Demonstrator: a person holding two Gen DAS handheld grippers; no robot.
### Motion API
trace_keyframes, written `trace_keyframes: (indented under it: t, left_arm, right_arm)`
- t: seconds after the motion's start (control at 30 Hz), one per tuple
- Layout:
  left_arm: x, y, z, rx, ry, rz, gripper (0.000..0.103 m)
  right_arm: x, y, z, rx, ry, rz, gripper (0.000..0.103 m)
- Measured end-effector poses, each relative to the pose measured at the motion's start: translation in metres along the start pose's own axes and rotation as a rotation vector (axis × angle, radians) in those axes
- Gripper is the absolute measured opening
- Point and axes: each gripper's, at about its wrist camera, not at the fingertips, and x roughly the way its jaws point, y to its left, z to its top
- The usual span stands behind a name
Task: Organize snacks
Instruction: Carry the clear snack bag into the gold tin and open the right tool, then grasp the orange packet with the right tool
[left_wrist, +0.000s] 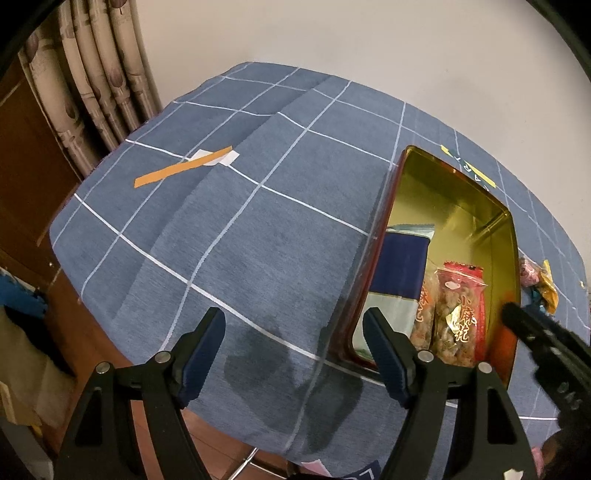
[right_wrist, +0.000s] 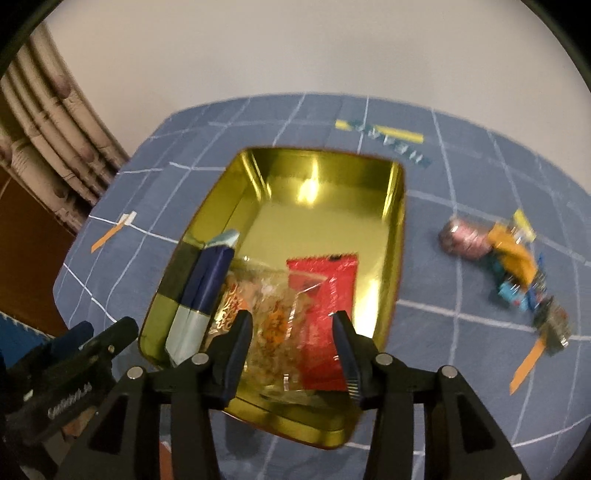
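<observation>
- Table under a blue checked cloth (left_wrist: 258, 229); a pale wall behind it, a curtain (left_wrist: 99, 70) at the far left.
- Gold tin (right_wrist: 391, 236) sits open on the cloth, red on its outer wall.
- Inside the tin, at its near end: a blue and pale packet (right_wrist: 201, 295) leaning on the left wall, a clear bag of brown snacks (right_wrist: 273, 325) beside it, and a red packet (right_wrist: 328, 295) on the right, partly under the clear bag.
- The far half of the tin floor is bare gold.
- Right gripper (right_wrist: 291, 345) hangs over the clear bag and the red packet; jaws stand narrowly apart, pads not pressing on either, nothing held.
- Left gripper (left_wrist: 295, 354) sits over bare cloth just left of the tin; jaws wide, nothing between them.
- Loose wrapped sweets (right_wrist: 509, 266) lie in a small heap on the cloth, right of the tin and apart from it; blurred, so single pieces cannot be told.
- Orange tape strip (left_wrist: 181, 171) on the cloth far left; a yellow and dark strip (right_wrist: 384, 138) beyond the tin.
</observation>
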Motion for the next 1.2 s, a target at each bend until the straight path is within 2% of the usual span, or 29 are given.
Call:
trace_keyframes:
  t: [0.2, 0.43, 0.57, 0.73, 0.77, 0.87, 1.2]
  left_arm:
    - [0.000, -0.001, 0.000, 0.011, -0.004, 0.012, 0.073]
    - [0.001, -0.005, -0.001, 0.027, -0.008, 0.021, 0.074]
    - [0.000, -0.005, -0.002, 0.030, -0.018, 0.018, 0.074]
    - [0.000, -0.007, -0.002, 0.042, -0.031, 0.028, 0.074]
    - [0.001, -0.007, -0.002, 0.045, -0.031, 0.031, 0.074]
    - [0.002, -0.009, -0.002, 0.052, -0.029, 0.037, 0.074]
    - [0.007, -0.010, -0.002, 0.060, -0.023, 0.064, 0.074]
  right_arm:
    - [-0.022, -0.043, -0.001, -0.003, -0.048, -0.026, 0.046]
    - [-0.037, -0.138, -0.004, 0.078, -0.067, -0.139, 0.046]
    - [-0.037, -0.175, 0.002, 0.076, -0.054, -0.120, 0.046]
    - [-0.026, -0.206, 0.020, 0.109, -0.023, -0.042, 0.047]
    - [-0.023, -0.211, 0.024, 0.115, -0.022, -0.012, 0.047]
    - [-0.013, -0.211, 0.031, 0.094, 0.003, 0.006, 0.057]
    - [0.026, -0.215, 0.039, 0.064, 0.062, 0.013, 0.057]
